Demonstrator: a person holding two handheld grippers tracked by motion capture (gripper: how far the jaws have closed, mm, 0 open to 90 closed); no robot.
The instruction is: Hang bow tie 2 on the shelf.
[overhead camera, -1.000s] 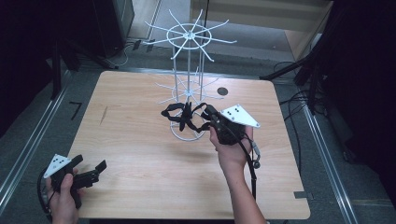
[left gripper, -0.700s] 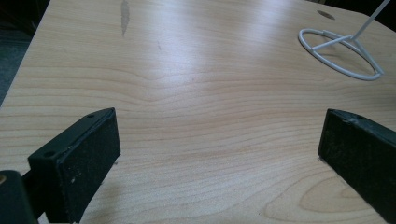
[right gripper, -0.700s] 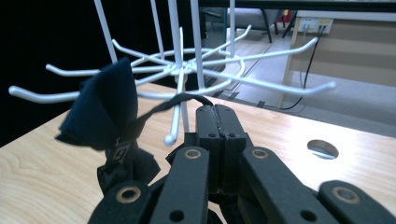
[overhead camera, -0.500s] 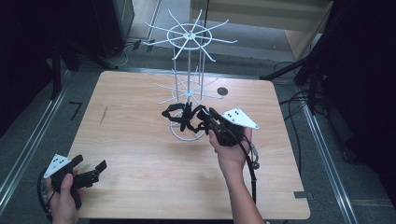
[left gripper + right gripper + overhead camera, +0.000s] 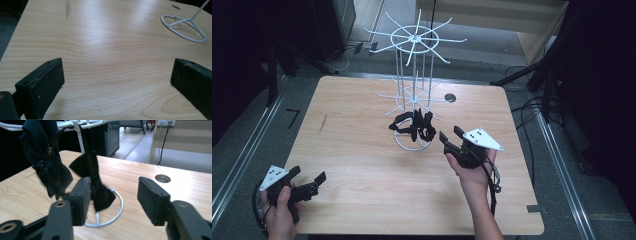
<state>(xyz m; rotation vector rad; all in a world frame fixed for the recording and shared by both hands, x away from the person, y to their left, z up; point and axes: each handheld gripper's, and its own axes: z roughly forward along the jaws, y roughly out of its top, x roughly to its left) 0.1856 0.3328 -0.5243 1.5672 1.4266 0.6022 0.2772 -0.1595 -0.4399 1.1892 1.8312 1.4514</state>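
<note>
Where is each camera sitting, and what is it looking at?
High view: above the table, looking down; both forearms and hands show.
Left gripper view: on the left gripper, looking across bare wood; its open fingers show.
Right gripper view: on the right gripper, facing the black bows; fingers open.
All three share the white rack.

Table (image 5: 362, 150): you have a light wooden top with rounded corners, a dark streak near its left edge.
Hole (image 5: 450, 97): you see a round cable hole near the far edge, right of the middle.
Floor (image 5: 252, 145): grey around the table, with a metal rail along each side.
Cables (image 5: 532, 107): black leads lie off the far right corner.
</note>
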